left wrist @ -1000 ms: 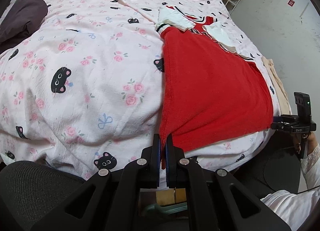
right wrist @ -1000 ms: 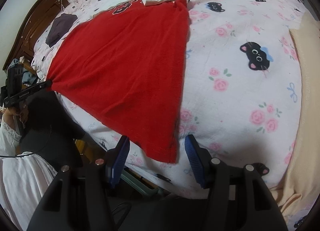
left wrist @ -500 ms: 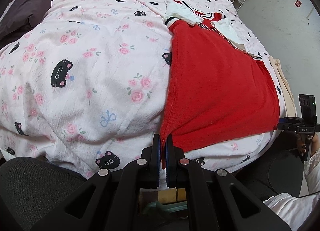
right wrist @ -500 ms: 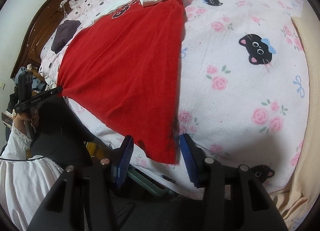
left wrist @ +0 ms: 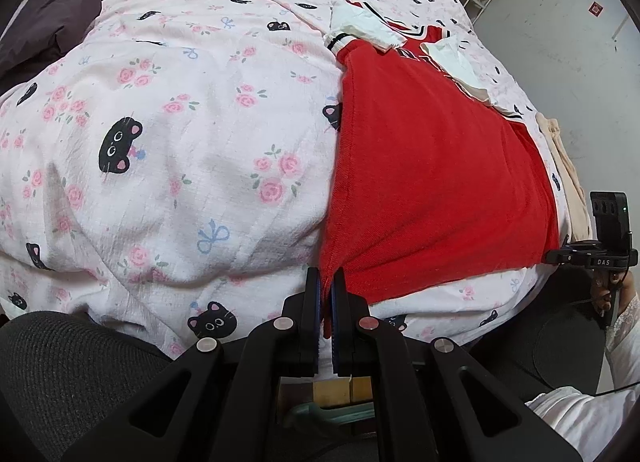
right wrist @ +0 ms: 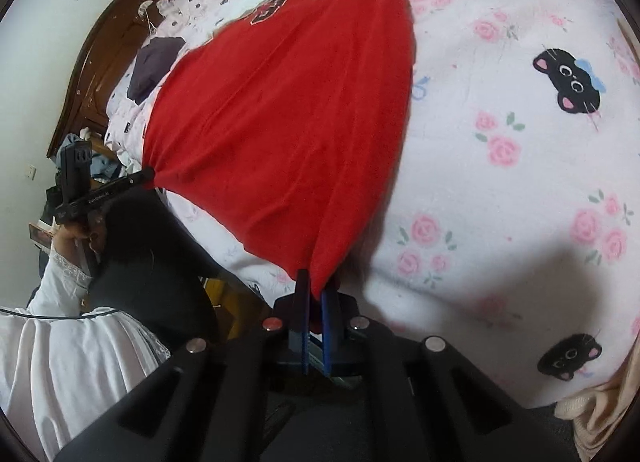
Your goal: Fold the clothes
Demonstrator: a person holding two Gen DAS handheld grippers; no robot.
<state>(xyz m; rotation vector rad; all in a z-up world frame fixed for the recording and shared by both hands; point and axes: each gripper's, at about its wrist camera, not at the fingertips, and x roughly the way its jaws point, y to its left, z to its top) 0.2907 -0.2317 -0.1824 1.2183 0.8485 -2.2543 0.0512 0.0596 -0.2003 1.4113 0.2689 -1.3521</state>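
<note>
Red knit shirt (left wrist: 436, 166) lies flat on the bed (left wrist: 180, 134), collar toward twelve o'clock. Soft, light and limp, it is best held by its hem corners: left gripper (left wrist: 326, 294) and right gripper (right wrist: 318, 294) each clench one.

Even soft indoor light, sharp focus, strong fisheye bending, dark vignetted corners, broad shadow on bedspread (right wrist: 520, 262)

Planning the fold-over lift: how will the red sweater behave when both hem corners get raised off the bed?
The red sweater will likely hang floppy: it already puckers where the left tongs and right tongs pinch its corners. The hem between them will probably sag. Its knit-looking surface probably grips the pink duvet, so it should drag rather than slide.
</note>
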